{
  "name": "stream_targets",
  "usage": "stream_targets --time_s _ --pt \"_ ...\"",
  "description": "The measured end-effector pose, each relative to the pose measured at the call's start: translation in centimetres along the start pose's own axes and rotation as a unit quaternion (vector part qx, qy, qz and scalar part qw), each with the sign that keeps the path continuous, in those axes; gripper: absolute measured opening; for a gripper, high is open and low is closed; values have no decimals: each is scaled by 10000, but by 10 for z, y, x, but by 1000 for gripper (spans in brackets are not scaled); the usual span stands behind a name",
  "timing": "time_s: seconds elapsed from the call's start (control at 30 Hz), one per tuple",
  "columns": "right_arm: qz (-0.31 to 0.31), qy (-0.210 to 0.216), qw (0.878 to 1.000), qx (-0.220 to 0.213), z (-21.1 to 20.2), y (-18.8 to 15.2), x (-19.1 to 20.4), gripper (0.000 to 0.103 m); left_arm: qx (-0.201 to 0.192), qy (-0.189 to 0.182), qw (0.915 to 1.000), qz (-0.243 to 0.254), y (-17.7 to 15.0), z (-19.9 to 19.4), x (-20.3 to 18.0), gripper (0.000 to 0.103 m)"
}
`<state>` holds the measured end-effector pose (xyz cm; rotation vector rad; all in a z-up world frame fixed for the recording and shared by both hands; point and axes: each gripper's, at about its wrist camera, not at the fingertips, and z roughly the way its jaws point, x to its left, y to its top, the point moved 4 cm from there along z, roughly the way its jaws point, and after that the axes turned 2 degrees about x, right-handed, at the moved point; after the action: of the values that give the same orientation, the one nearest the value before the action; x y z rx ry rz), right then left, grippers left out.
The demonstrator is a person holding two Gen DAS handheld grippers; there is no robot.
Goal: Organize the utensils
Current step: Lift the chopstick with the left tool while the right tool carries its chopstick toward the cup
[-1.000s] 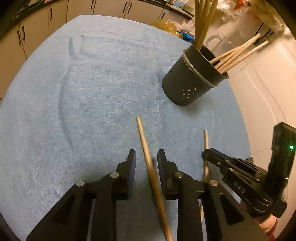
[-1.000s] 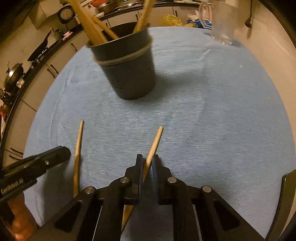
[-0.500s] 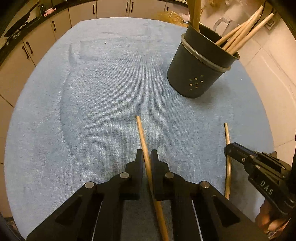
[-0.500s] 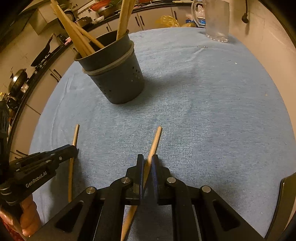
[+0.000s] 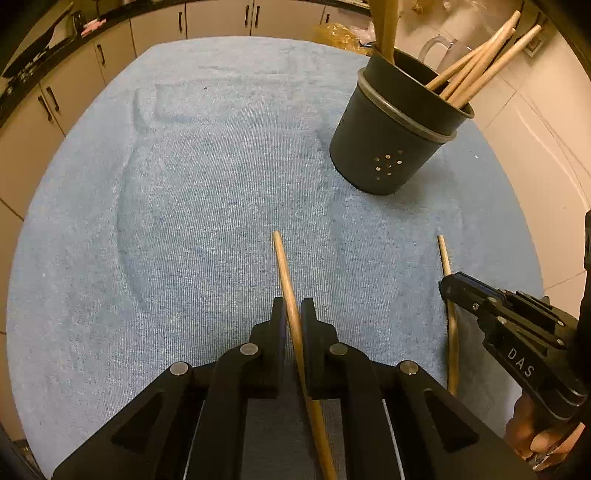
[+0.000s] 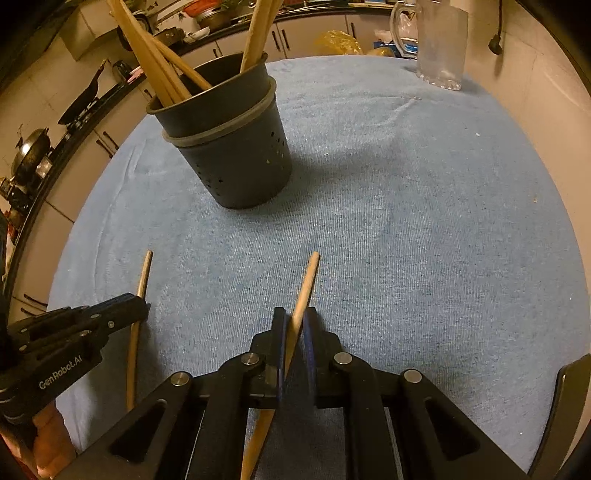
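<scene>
Blue towel [image 5: 207, 206] underneath, left gripper [image 5: 293, 314] and right gripper [image 6: 294, 325] each clamped narrow on a wooden stick [image 5: 286, 273].

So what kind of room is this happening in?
Most likely a home kitchen. A pan and a metal pot sit on a dark counter above cream cabinets, and a dark utensil holder full of wooden chopsticks stands on a blue towel.

Left gripper [image 5: 293, 314] and right gripper [image 6: 295, 325]: jaws clamped, held level.
</scene>
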<state>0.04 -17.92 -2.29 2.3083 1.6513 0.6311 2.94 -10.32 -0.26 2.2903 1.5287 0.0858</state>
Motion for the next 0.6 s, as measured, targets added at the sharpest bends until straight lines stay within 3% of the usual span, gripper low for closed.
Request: stream_targets --time_s 0.17,0.47,0.6 --pt "206 437 9987 -168 -11 -3 5 7 -304 -54 9995 63 -13 -19 -5 6" --pt "-50 711 9873 -1420 -82 -9 27 7 -1550 185 9876 180 -26 -96 -15 6" --pt "-152 807 9768 -1979 -114 -18 36 7 -1790 258 9833 181 -25 -115 -18 6"
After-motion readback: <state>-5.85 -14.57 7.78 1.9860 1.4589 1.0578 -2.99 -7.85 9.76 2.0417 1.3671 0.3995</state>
